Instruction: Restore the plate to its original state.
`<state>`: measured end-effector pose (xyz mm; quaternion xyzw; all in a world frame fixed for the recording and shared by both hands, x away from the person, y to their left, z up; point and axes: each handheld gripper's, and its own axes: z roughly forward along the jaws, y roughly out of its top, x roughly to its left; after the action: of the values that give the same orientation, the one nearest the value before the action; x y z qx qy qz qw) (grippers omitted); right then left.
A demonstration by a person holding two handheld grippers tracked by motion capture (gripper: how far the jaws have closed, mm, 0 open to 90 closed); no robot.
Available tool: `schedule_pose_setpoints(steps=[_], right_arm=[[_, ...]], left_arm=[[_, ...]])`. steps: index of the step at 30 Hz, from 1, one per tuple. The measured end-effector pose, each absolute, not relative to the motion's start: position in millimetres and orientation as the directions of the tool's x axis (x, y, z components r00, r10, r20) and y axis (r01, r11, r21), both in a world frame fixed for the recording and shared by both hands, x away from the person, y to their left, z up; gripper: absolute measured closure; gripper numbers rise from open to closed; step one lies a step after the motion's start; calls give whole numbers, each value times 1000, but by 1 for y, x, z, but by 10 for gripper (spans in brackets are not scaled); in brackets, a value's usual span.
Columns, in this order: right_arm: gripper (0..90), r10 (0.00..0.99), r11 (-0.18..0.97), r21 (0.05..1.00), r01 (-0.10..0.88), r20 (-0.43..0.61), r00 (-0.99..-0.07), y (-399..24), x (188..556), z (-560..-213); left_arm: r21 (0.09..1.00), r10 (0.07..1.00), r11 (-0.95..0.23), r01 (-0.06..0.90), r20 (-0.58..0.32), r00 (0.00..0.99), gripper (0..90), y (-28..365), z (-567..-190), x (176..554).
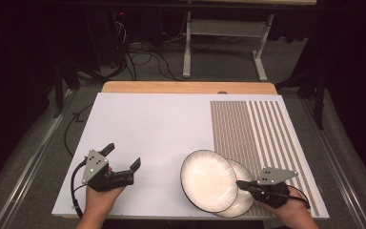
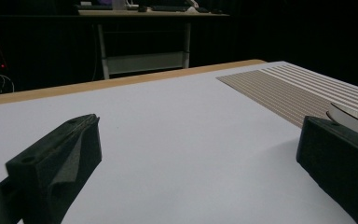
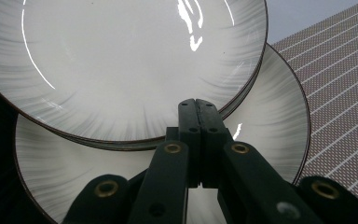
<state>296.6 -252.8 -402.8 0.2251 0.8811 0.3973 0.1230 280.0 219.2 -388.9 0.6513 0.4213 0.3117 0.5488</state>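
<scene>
The left gripper (image 1: 124,157) rests low on the white sheet (image 1: 152,129), well to the left of the plates, held in the person's left hand (image 1: 100,193). Its jaws stand wide apart with nothing between them; in the left gripper view they frame bare sheet, and a plate rim (image 2: 354,119) peeks over the right jaw.

The right gripper (image 1: 240,183) lies just right of the plates, held in the right hand (image 1: 286,205), and points left toward them. Its jaws are pressed together, tips meeting over the lower plate (image 1: 243,195) right at the edge of the top plate (image 1: 207,179). I cannot tell whether they pinch a rim or merely touch it.

The top plate overlaps the lower one, shifted left of it. Both sit at the near edge of the sheet, the lower one partly on the striped mat (image 1: 262,129), which runs back from the plates.
</scene>
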Motion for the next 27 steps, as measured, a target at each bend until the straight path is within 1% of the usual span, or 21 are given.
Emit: schedule_pose_setpoints(steps=[14, 27], right_arm=[[900, 494, 579, 758, 299, -35, -869, -253, 297, -403], [900, 490, 577, 760, 299, -29, -871, -254, 296, -402]], left_arm=[[980, 887, -38, 197, -57, 458, 5, 216, -387, 278], [981, 888, -52, 188, -41, 458, 5, 215, -386, 277]])
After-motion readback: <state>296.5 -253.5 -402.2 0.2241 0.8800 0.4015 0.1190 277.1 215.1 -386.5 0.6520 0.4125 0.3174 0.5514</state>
